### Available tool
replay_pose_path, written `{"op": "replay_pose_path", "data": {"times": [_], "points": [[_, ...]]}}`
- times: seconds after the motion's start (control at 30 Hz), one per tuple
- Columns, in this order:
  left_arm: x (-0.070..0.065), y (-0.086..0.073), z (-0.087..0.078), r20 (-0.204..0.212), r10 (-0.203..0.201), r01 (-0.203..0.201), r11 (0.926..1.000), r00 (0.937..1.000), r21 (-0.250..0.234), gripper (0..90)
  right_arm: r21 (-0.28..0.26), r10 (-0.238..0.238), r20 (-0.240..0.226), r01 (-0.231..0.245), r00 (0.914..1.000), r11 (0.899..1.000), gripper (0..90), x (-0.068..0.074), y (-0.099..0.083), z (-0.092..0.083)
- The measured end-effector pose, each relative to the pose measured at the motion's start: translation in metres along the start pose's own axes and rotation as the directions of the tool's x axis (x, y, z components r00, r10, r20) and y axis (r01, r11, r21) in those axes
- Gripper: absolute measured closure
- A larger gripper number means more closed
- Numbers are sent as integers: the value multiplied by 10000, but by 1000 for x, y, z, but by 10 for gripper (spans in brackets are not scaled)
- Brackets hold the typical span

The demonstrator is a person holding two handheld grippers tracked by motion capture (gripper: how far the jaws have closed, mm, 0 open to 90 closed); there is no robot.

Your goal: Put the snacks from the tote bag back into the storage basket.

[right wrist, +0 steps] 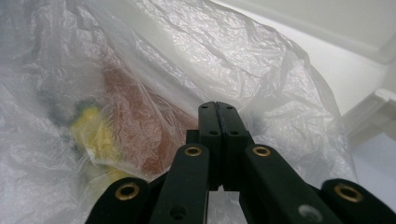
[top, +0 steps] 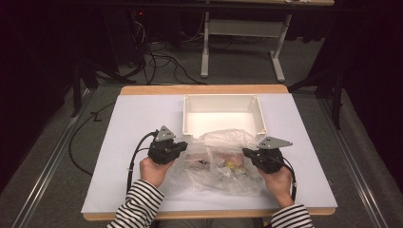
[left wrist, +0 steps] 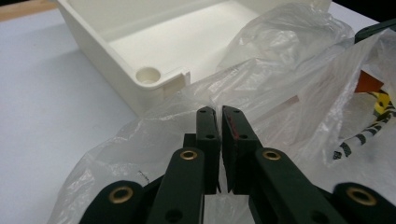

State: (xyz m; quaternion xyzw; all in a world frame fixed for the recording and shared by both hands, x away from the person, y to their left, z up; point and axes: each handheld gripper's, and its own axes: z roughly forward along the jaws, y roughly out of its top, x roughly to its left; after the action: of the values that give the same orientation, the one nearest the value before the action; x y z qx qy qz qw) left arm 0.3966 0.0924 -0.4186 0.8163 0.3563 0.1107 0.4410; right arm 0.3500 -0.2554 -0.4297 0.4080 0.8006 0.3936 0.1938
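Note:
A crumpled clear plastic bag (top: 221, 164) lies on the white table top, just in front of an empty white box (top: 223, 97). Inside the bag I see something yellow (right wrist: 93, 126), a reddish-brown piece (right wrist: 135, 116) and a black-and-white striped bit (left wrist: 355, 140). My left gripper (top: 183, 146) is at the bag's left edge, and in the left gripper view its jaws (left wrist: 218, 112) pinch a fold of the film. My right gripper (top: 246, 152) is at the bag's right edge. Its jaws (right wrist: 217, 106) are pressed together on the film.
The white box's near corner (left wrist: 149, 74) stands close behind the bag (left wrist: 280, 79). The white sheet (top: 123, 142) covers a wooden table whose edges show at front and back. Cables and a desk frame (top: 205, 47) are on the floor beyond.

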Motion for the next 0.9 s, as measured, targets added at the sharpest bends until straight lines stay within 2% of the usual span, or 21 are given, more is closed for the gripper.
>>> {"op": "replay_pose_path", "data": {"times": [0.17, 0.27, 0.5, 0.63, 0.67, 0.7, 0.8, 0.9], "points": [[5, -1, 9, -38, -202, 203, 9995, 9998, 227, 879, 255, 49, 42, -51, 10000, 9997, 900, -3, -2, 6], [9, -2, 20, -137, -550, 555, 9975, 9984, 447, 891, 393, 183, 125, -188, 9998, 9991, 900, -7, -5, 13], [8, -8, 34, -154, -408, 421, 9944, 9991, 969, 900, 1042, 319, 205, -339, 9993, 9940, 900, -13, -18, 26], [9, -15, 43, -68, -515, 519, 9891, 9987, 1378, 900, 1215, 426, 202, -447, 9989, 9916, 900, -14, -26, 31], [9, -18, 47, -78, -565, 571, 9859, 9984, 1576, 900, 1351, 312, 291, -349, 9991, 9902, 900, -14, -29, 34], [9, -19, 49, -103, -508, 518, 9846, 9987, 1667, 900, 1370, 200, 292, -239, 9994, 9903, 900, -15, -30, 35], [9, -22, 51, -138, -493, 509, 9834, 9987, 1741, 900, 1222, 292, 323, -330, 9991, 9920, 900, -15, -32, 35], [11, -25, 52, -300, -577, 617, 9854, 9979, 1586, 871, 948, 115, 480, -160, 9988, 9954, 871, -14, -38, 33]]}}
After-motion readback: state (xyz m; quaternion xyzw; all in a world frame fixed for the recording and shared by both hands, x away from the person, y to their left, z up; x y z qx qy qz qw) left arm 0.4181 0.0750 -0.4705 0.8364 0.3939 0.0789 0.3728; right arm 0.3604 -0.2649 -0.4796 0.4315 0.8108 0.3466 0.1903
